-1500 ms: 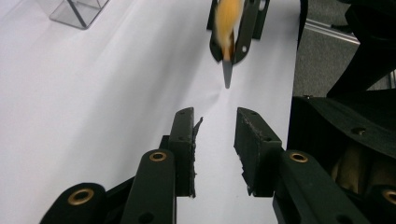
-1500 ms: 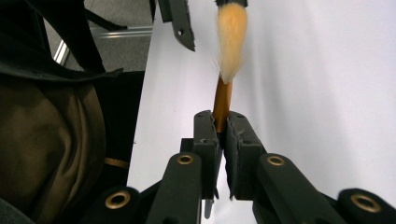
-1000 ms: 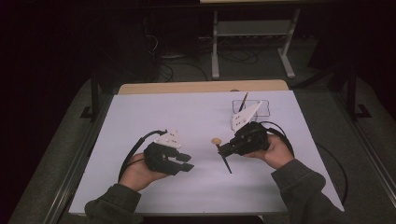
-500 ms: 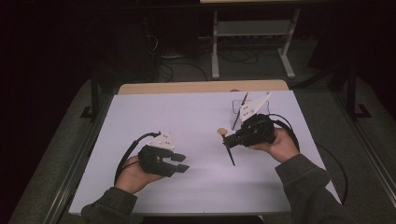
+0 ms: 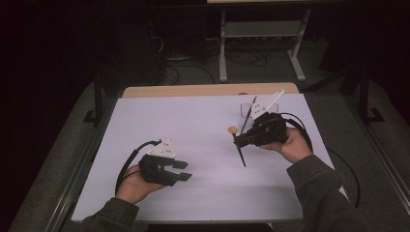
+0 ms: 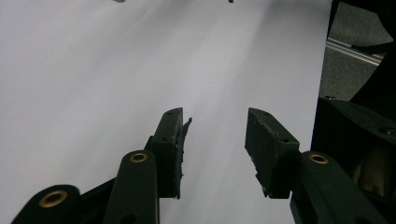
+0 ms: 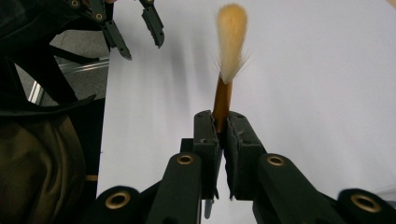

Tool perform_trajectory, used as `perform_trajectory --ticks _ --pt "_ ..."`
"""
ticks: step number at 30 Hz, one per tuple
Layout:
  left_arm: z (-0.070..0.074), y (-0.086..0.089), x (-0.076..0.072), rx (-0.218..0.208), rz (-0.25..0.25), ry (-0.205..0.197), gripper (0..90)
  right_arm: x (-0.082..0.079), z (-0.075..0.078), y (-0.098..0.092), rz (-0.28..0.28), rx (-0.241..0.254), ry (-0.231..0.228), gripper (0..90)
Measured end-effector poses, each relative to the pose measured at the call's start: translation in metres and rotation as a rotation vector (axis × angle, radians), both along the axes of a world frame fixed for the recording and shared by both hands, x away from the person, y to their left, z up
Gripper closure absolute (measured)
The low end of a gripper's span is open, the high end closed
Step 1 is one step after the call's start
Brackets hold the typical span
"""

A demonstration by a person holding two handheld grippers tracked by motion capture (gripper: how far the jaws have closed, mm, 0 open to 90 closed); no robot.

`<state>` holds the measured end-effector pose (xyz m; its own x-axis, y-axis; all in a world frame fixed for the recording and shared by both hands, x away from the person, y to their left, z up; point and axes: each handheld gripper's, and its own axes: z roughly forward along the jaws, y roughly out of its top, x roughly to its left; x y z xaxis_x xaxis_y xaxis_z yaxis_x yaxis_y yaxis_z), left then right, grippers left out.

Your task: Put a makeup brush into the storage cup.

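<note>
Dark surroundings enclose a table (image 5: 145, 130) covered by a white sheet, with a strip of bare wood along its far edge; this table serves as the landmark for all positions below. Beyond its far edge stands a grey metal frame (image 5: 261, 36) on the floor, with cables lying near it.

Over the right half of the table, roughly midway between the near and far edges, the right gripper (image 5: 240, 140) is held in a hand with a dark sleeve. Its jaws are clamped tight on the handle of a brush (image 7: 223, 100). In the right gripper view the brown ferrule rises straight out from between the pads and ends in a pale tuft of bristles, above the white sheet. In the high view the dark handle of the brush hangs down past the gripper toward the near edge of the table, its tip just above or on the sheet; contact cannot be determined.

Over the left half of the table, near the near edge, the left gripper (image 5: 183, 171) is held low above the sheet. Its jaws stand partly apart, have just been opening, and hold nothing; bare sheet shows between the pads (image 6: 173, 140).

Behind the right gripper, toward the far right of the table, stands a clear container (image 5: 245, 110).
</note>
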<state>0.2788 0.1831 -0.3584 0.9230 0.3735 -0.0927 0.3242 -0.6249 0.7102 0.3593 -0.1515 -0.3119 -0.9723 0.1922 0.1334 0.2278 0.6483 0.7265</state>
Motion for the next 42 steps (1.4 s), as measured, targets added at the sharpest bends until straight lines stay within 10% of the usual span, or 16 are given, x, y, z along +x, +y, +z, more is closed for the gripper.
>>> perform_trajectory --ticks 42 --pt "-0.028 0.032 -0.009 -0.027 0.093 -0.014 47.0 0.02 0.012 -0.029 -0.106 0.043 0.012 82.8"
